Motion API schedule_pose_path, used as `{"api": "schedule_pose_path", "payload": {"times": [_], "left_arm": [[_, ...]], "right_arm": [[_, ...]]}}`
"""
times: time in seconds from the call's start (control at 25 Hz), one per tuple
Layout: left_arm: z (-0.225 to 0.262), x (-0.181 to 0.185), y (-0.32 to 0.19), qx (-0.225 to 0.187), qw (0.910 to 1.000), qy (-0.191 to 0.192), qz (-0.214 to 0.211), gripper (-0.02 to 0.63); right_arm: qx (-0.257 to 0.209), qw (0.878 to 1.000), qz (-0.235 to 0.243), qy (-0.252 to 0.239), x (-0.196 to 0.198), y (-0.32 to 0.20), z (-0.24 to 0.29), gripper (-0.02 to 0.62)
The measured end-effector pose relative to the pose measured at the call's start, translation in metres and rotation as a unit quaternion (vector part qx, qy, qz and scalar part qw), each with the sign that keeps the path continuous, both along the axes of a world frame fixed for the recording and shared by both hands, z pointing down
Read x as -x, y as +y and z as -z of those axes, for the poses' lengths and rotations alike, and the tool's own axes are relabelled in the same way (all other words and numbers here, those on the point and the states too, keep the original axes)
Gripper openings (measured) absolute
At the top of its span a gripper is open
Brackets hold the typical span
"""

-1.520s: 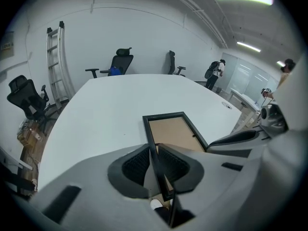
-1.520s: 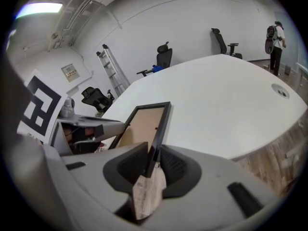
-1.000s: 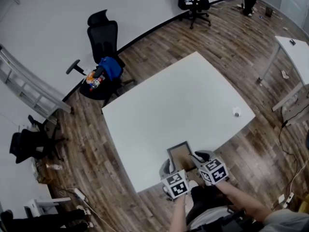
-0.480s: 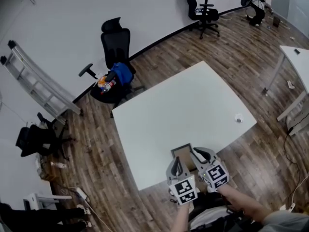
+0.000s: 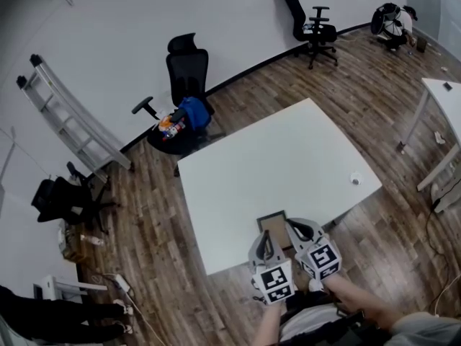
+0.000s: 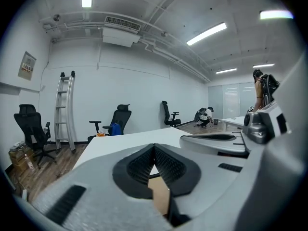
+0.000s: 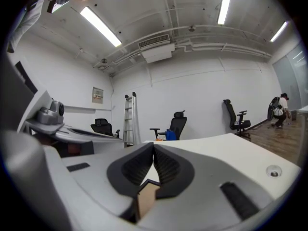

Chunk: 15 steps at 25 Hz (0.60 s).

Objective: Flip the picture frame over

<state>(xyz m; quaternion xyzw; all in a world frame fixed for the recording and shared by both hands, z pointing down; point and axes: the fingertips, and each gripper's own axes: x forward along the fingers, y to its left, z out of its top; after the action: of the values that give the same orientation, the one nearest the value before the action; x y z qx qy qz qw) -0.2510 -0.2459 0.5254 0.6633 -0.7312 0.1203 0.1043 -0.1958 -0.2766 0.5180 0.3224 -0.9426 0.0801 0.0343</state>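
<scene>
Head view shows the rectangular dark-rimmed picture frame [image 5: 272, 225], brown board face up, just ahead of both claws and over the near edge of the large white rectangular table [image 5: 274, 150]. The left gripper [image 5: 266, 244] has its jaws pressed together on the frame's near edge. In the left gripper view we see the brown board wedged low between the black ribbed pads [image 6: 139, 165]. The right gripper [image 5: 294, 231] is clamped on the frame as well, and the right gripper view shows a brown corner sitting between its pads.

We judge the main risk to be the shallow hold. Each claw pinches only a thin strip at the near side, so the frame could swivel or slip out once it tips over. If one claw turns faster than the other, the frame may twist and pop free. The far edge, beyond the claws, could also drag or catch on the tabletop, and we cannot tell whether it is clear of it.

Both claws sit side by side, nearly touching, pointing almost level with a slight downward tilt. The forearms reach in from the person's body at the bottom of the head view
</scene>
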Motion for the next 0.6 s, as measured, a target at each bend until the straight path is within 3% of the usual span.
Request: {"api": "schedule_pose_path", "payload": {"times": [0.6], "left_arm": [[0.022,-0.019,0.017,-0.024,0.9996,-0.012,0.006,0.003]], "right_arm": [[-0.014,1.0,0.016,-0.014,-0.011,0.019,0.019,0.007]]}}
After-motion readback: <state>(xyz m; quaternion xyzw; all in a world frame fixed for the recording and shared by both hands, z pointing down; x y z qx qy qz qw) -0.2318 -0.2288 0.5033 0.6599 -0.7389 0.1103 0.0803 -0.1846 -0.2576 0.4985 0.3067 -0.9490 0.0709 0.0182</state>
